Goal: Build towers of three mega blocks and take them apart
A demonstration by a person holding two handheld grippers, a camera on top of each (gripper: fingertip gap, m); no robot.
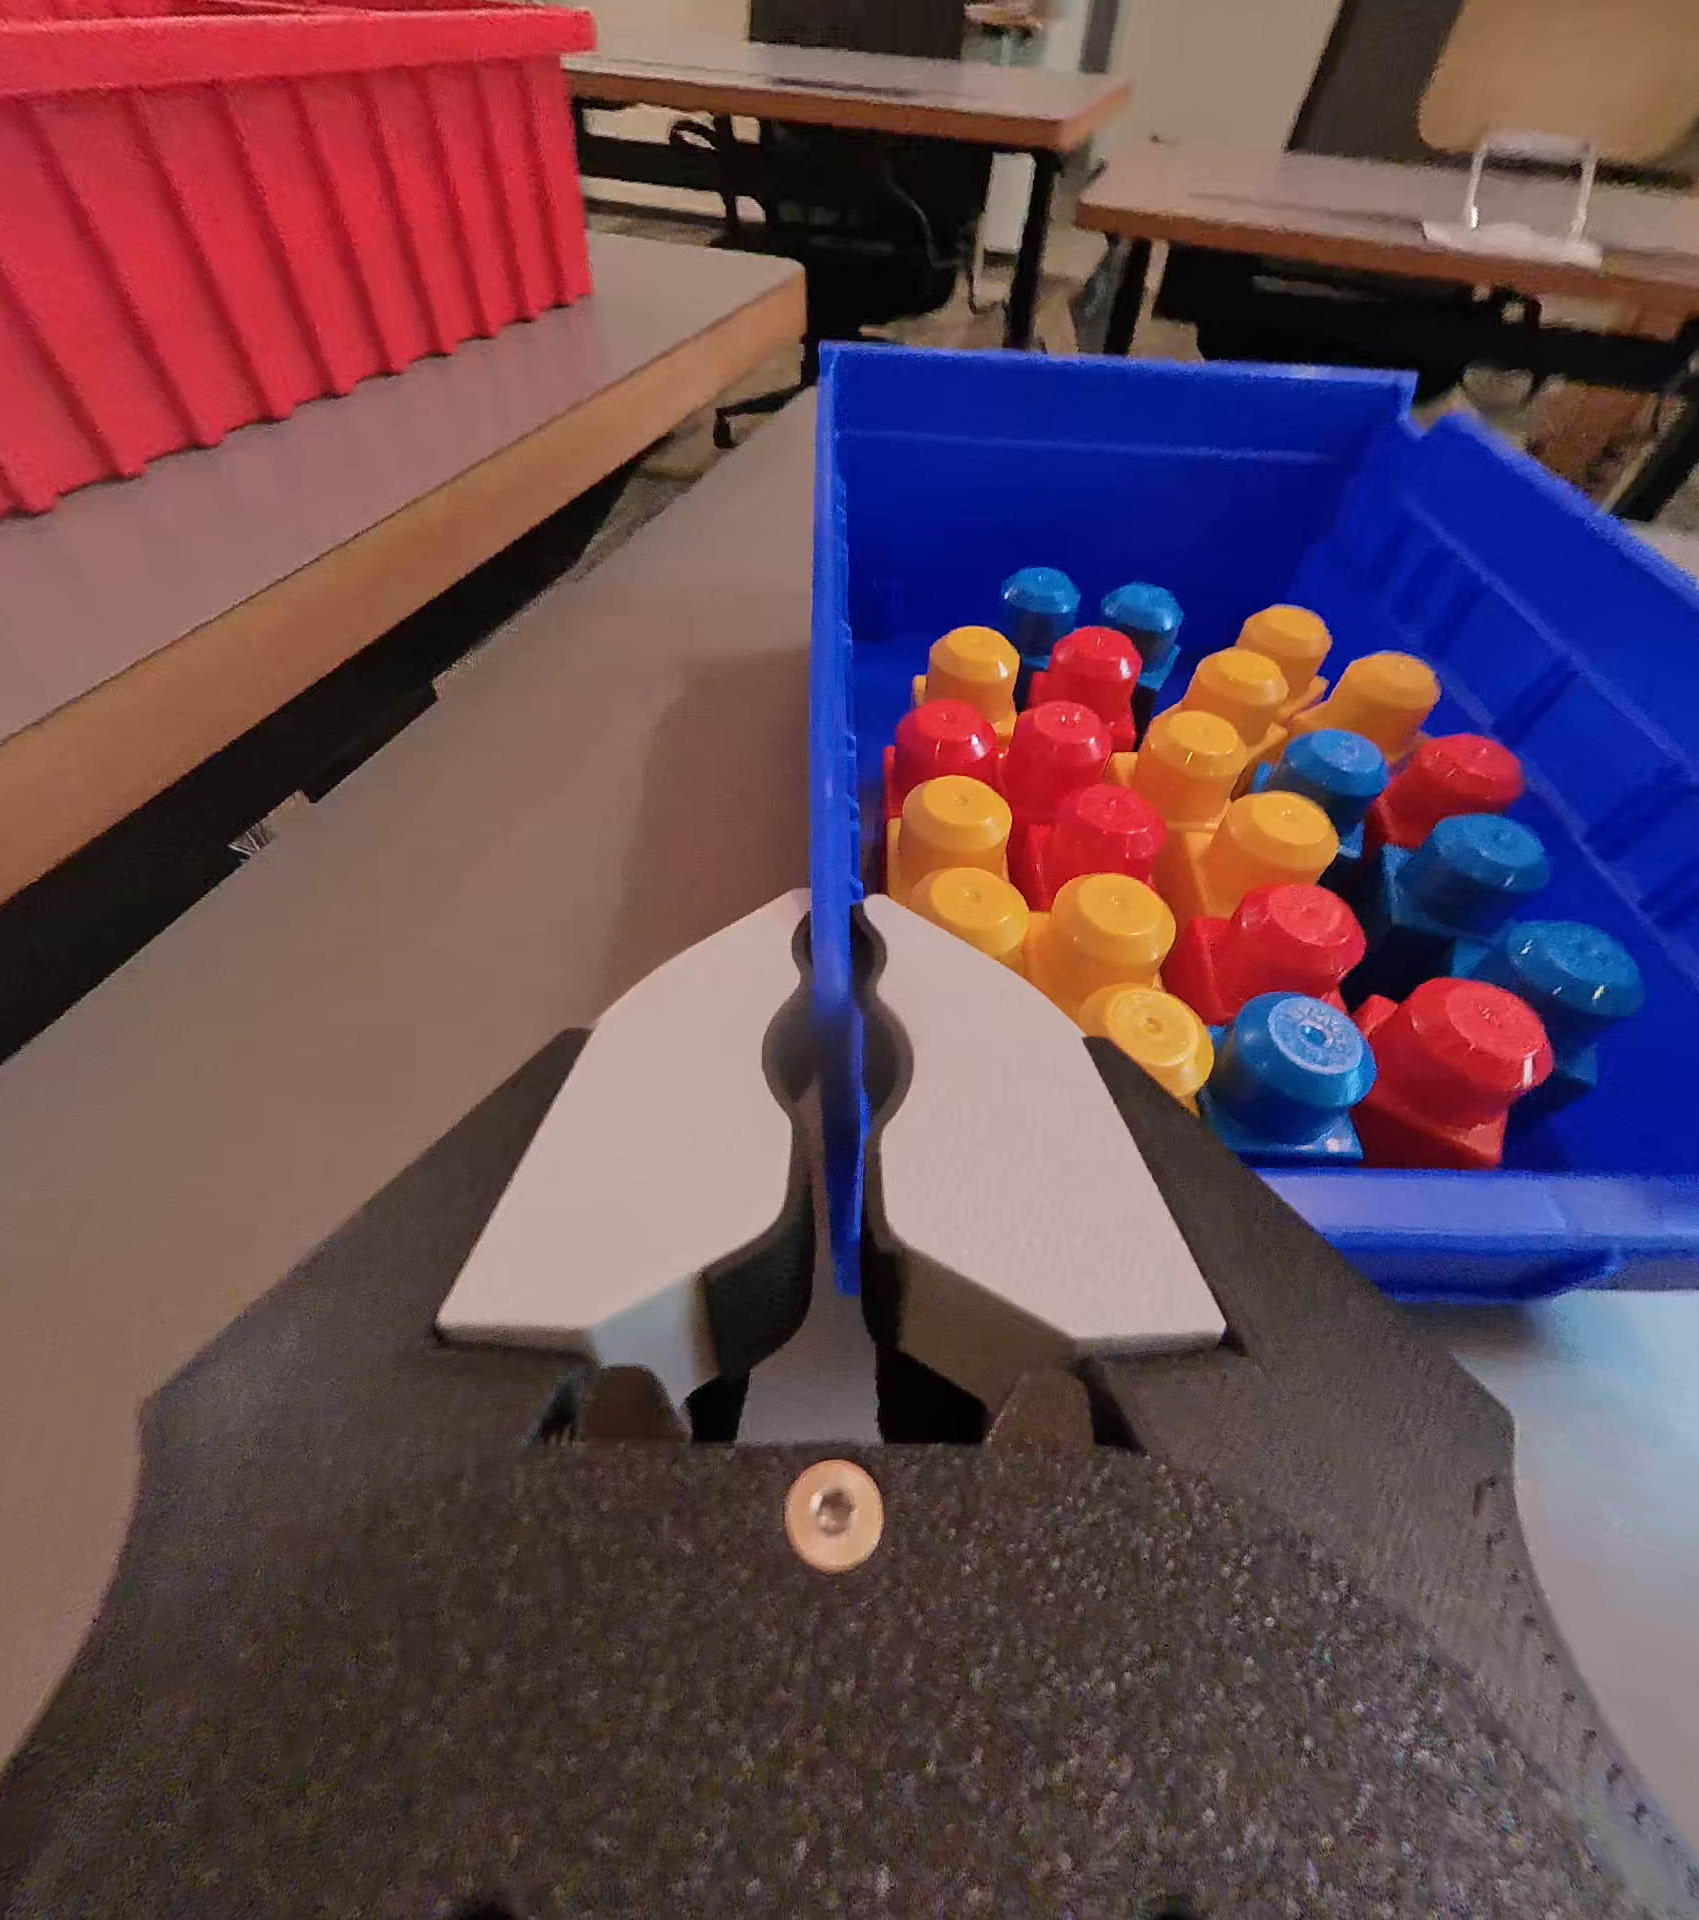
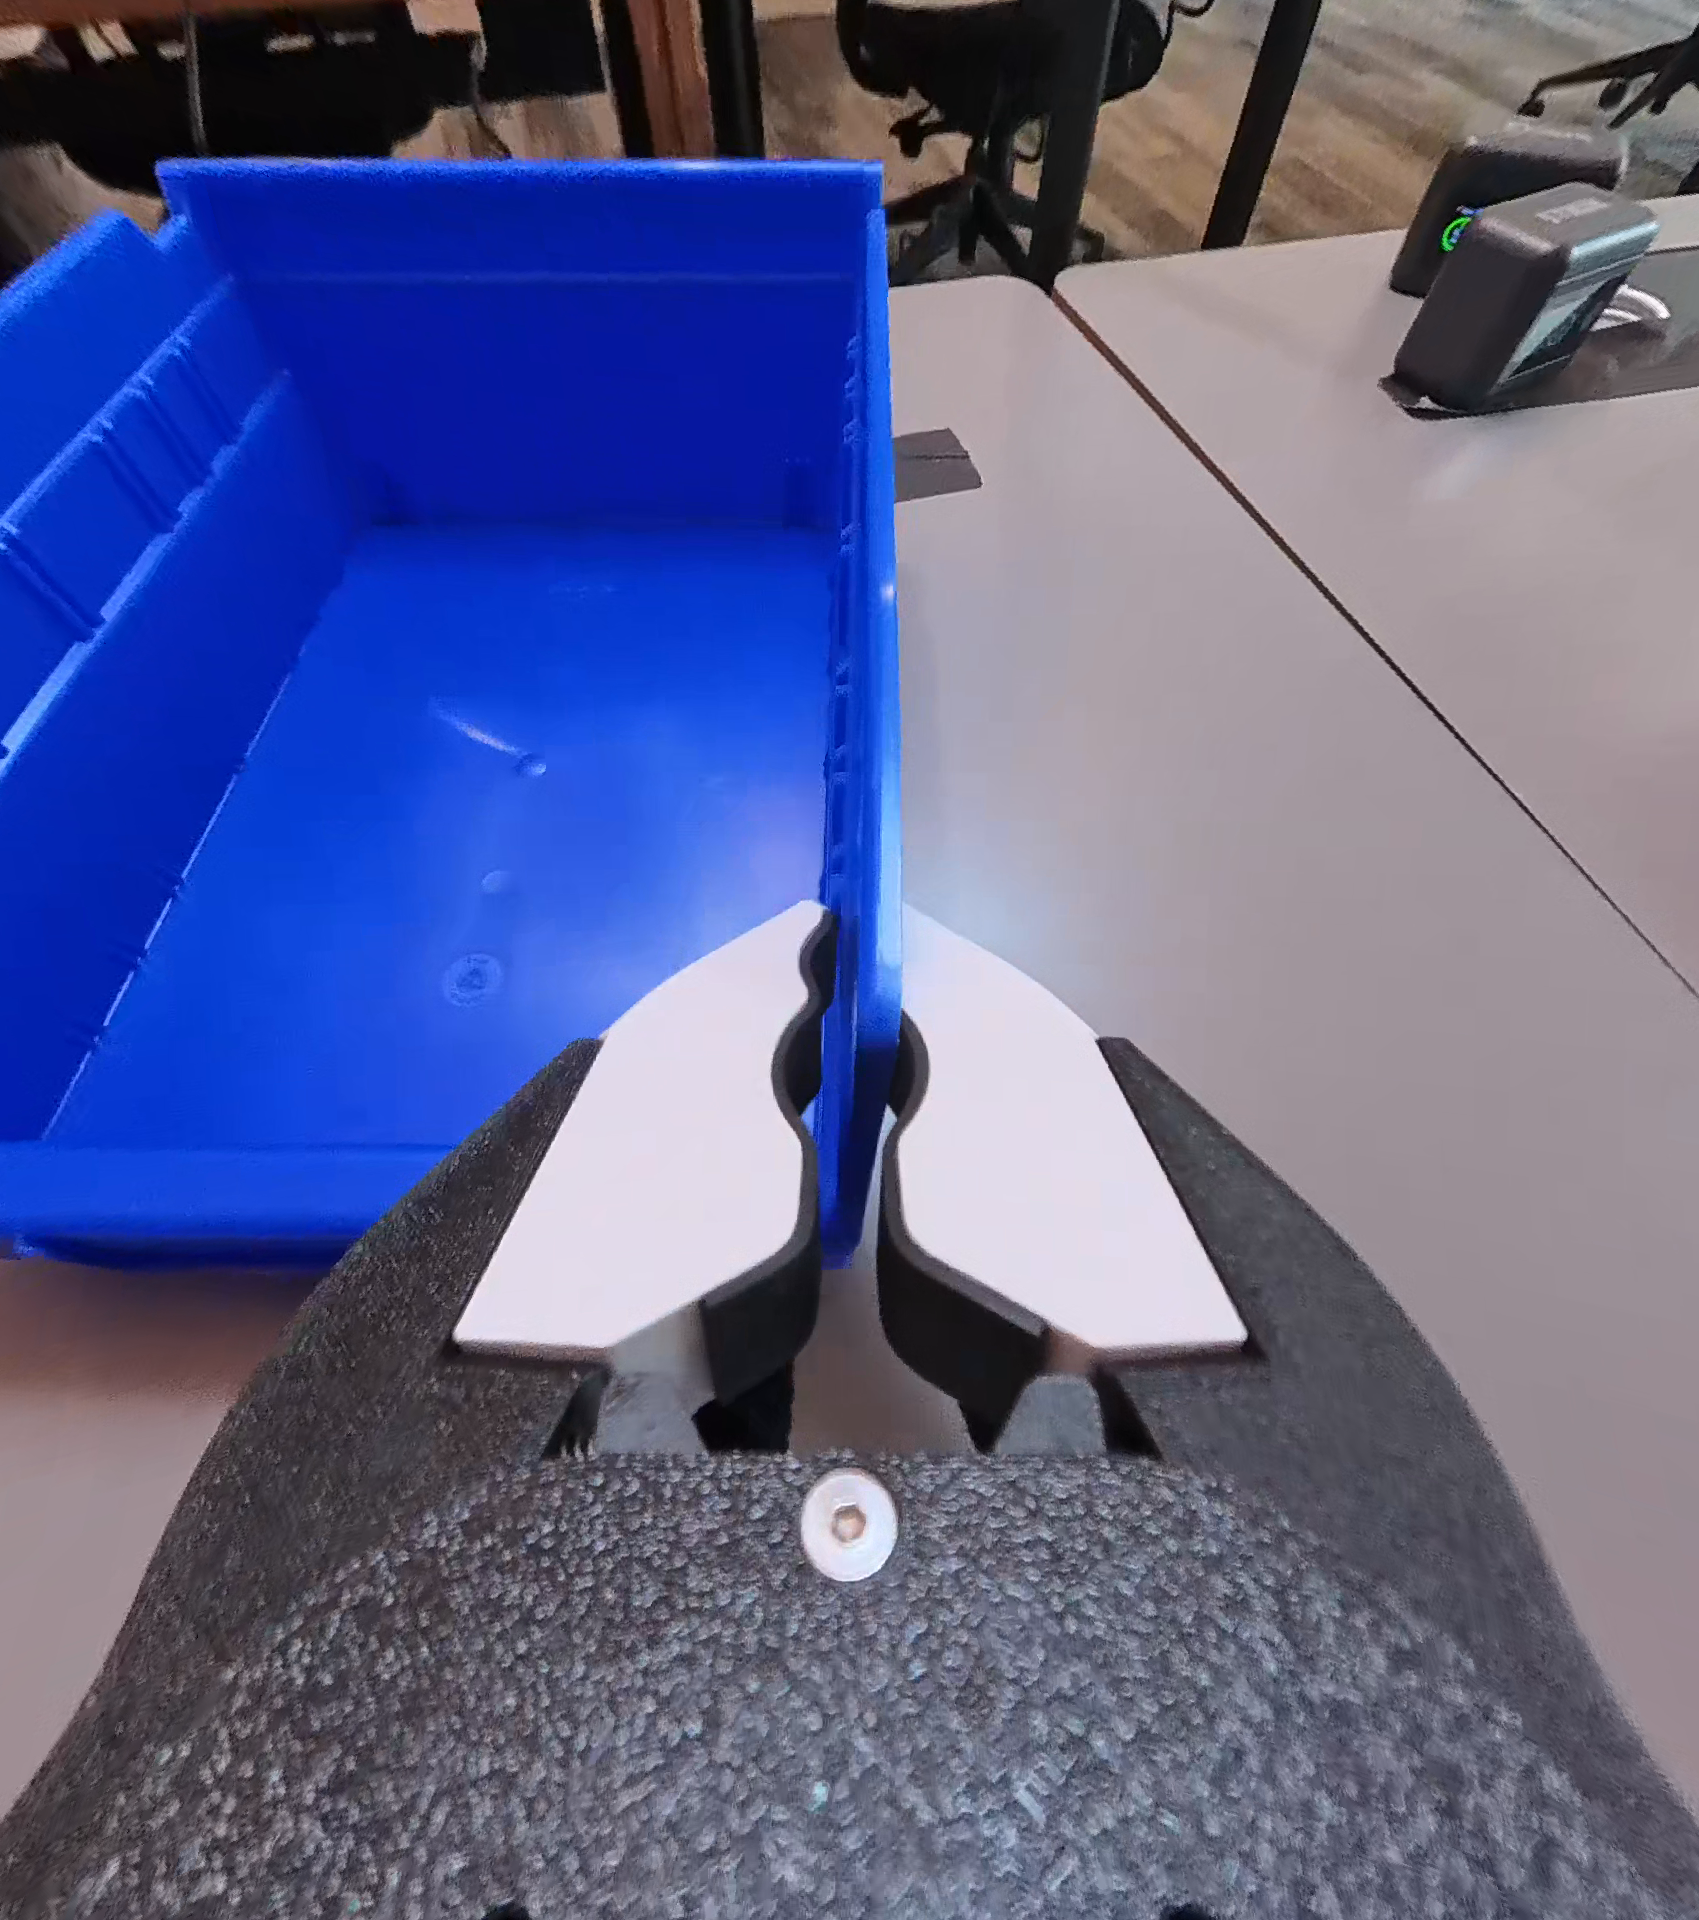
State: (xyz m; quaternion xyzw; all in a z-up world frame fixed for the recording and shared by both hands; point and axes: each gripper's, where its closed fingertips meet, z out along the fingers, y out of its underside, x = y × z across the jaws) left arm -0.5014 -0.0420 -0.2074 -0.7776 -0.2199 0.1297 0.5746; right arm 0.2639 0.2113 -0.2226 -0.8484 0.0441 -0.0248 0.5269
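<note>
On the grey table (image 1: 471, 1039): two blue bins sat side by side, one gripped by each gripper.
Left gripper (image 1: 837, 935): its jaws were clamped on the left wall of the full bin (image 1: 1603, 727), one grey finger (image 1: 679, 1122) outside the wall and the other inside, at 6 o'clock in the left wrist view.
Blocks (image 1: 1188, 883): red, yellow and blue mega blocks lay packed together in the full bin, studs pointing up and toward the camera, from the centre out to 3 o'clock; none stood outside the bin.
Second bin edge (image 1: 1510, 478): a sloped blue wall rose just beside the full bin's right side, at 2 o'clock; whether the two touched could not be told.
Red bin (image 1: 201, 260): a ribbed red bin stood on a neighbouring table at 10 o'clock, well apart from the blue ones.
Right gripper (image 2: 866, 925): its jaws were closed on the right wall of the empty bin (image 2: 512, 364), one finger (image 2: 689, 1122) inside and the other outside, at 6 o'clock in the right wrist view.
Empty bin: its bare blue floor filled the view from 9 to 12 o'clock, and it rested on the table.
Dark devices (image 2: 1520, 301): two dark boxes stood on an adjoining table at 2 o'clock, one showing a small green light.
Background: chairs and further tables stood beyond, at 12 o'clock in both views.
</note>
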